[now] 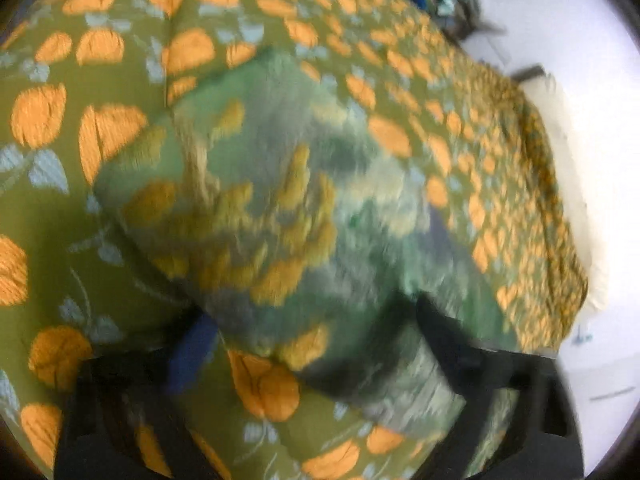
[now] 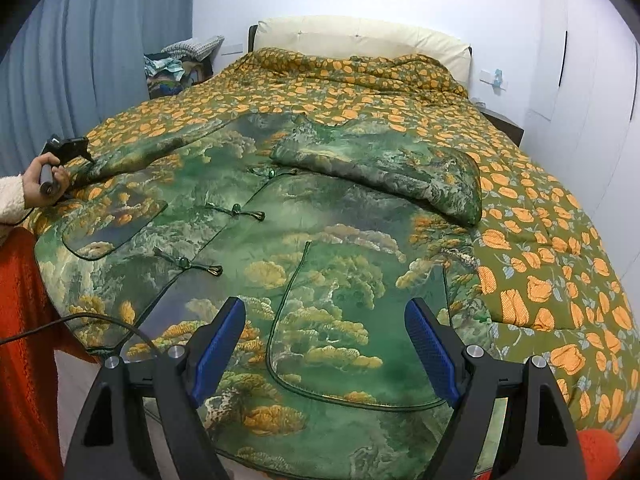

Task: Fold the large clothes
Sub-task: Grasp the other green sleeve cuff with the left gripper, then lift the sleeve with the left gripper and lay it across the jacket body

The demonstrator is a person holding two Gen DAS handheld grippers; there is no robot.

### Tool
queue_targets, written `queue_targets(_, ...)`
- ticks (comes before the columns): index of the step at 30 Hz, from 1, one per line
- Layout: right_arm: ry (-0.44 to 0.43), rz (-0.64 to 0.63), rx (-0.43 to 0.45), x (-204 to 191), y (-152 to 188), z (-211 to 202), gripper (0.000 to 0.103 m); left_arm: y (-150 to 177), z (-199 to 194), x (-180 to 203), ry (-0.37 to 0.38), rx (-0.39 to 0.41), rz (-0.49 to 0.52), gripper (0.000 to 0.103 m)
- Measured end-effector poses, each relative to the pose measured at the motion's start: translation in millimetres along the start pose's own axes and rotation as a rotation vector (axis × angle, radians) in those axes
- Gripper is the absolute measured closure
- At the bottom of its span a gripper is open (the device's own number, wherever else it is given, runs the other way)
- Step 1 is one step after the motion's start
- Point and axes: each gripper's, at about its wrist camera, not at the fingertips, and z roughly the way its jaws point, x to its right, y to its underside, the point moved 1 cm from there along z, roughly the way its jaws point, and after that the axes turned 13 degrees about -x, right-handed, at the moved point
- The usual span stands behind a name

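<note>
A green padded jacket [image 2: 312, 240] with a landscape print and knot buttons lies front up on the bed. One sleeve [image 2: 380, 168] is folded across its chest. The other sleeve [image 2: 160, 144] stretches out to the left, where a hand [image 2: 44, 178] holds my left gripper [image 2: 68, 148] at its cuff. The left wrist view is blurred. There the sleeve [image 1: 280, 200] runs between the left gripper's fingers [image 1: 192, 348] and fills the gap [image 1: 320, 344], but I cannot make out whether the pads press on it. My right gripper [image 2: 326, 344] is open above the jacket's hem, with nothing gripped.
An olive quilt [image 2: 540, 260] with orange flowers covers the bed, up to a cream headboard [image 2: 360, 36]. A pile of clothes [image 2: 176, 68] stands by the blue curtain [image 2: 80, 60]. Orange fabric [image 2: 28, 320] and a black cable [image 2: 80, 320] lie at the near left edge.
</note>
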Motion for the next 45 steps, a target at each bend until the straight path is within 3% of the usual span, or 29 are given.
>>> queue_targets(1, -0.001, 0.000, -0.003, 0, 0, 1, 0.022, -1, -1, 3, -0.021, 0.017, 0.016, 0.048)
queue_targets(2, -0.004, 0.000, -0.007, 0, -1, 2, 0.022, -2, -2, 6, -0.039, 0.033, 0.041, 0.073)
queue_targets(4, -0.009, 0.001, -0.010, 0, -1, 4, 0.022, 1, -8, 16, -0.071, 0.054, 0.111, 0.087)
queue_targets(6, -0.016, 0.003, -0.010, 0, -2, 5, 0.022, 7, -23, 30, -0.116, 0.103, 0.181, 0.091)
queue_targets(8, -0.025, 0.010, -0.009, 1, -2, 6, 0.022, 18, -46, 65, -0.180, 0.193, 0.321, 0.091)
queue_targets(12, -0.044, 0.031, 0.002, 5, -2, 4, 0.022, 77, -91, 171, -0.222, 0.387, 0.706, 0.091)
queue_targets(16, -0.060, 0.059, 0.016, 11, -2, 0, 0.022, 188, -115, 268, -0.171, 0.548, 1.112, 0.091)
queue_targets(19, -0.069, 0.086, 0.030, 18, -2, -4, 0.022, 270, -97, 303, -0.162, 0.595, 1.353, 0.090)
queue_targets(21, -0.073, 0.103, 0.037, 21, -1, -6, 0.022, 321, -67, 314, -0.176, 0.576, 1.489, 0.081)
queue_targets(22, -0.075, 0.112, 0.040, 24, -1, -7, 0.022, 346, -46, 316, -0.191, 0.537, 1.550, 0.067)
queue_targets(23, -0.077, 0.119, 0.042, 25, 0, -8, 0.022, 368, -21, 314, -0.227, 0.486, 1.601, 0.033)
queue_targets(24, -0.078, 0.127, 0.045, 28, 0, -10, 0.022, 390, 10, 310, -0.295, 0.425, 1.651, 0.019)
queue_targets(25, -0.078, 0.131, 0.048, 29, 1, -11, 0.022, 407, 36, 303, -0.358, 0.383, 1.693, 0.011)
queue_targets(27, -0.079, 0.141, 0.055, 32, 1, -14, 0.022, 433, 69, 283, -0.453, 0.301, 1.775, 0.014)
queue_targets(28, -0.079, 0.144, 0.060, 33, 2, -16, 0.022, 442, 76, 271, -0.467, 0.264, 1.815, 0.014)
queue_targets(32, -0.086, 0.163, 0.076, 38, 3, -20, 0.022, 454, 63, 249, -0.451, 0.234, 1.890, 0.012)
queue_targets(35, -0.094, 0.176, 0.079, 40, 2, -19, 0.022, 431, 34, 255, -0.383, 0.205, 1.820, 0.004)
queue_targets(38, -0.103, 0.177, 0.076, 39, 0, -17, 0.022, 387, 11, 270, -0.315, 0.173, 1.668, 0.003)
queue_targets(40, -0.106, 0.173, 0.068, 38, 0, -14, 0.022, 374, 5, 277, -0.269, 0.154, 1.639, 0.003)
queue_targets(43, -0.106, 0.170, 0.057, 36, 0, -12, 0.022, 391, 18, 280, -0.257, 0.125, 1.780, 0.003)
queue_targets(45, -0.107, 0.171, 0.049, 36, 1, -10, 0.022, 417, 39, 280, -0.305, 0.189, 1.906, 0.003)
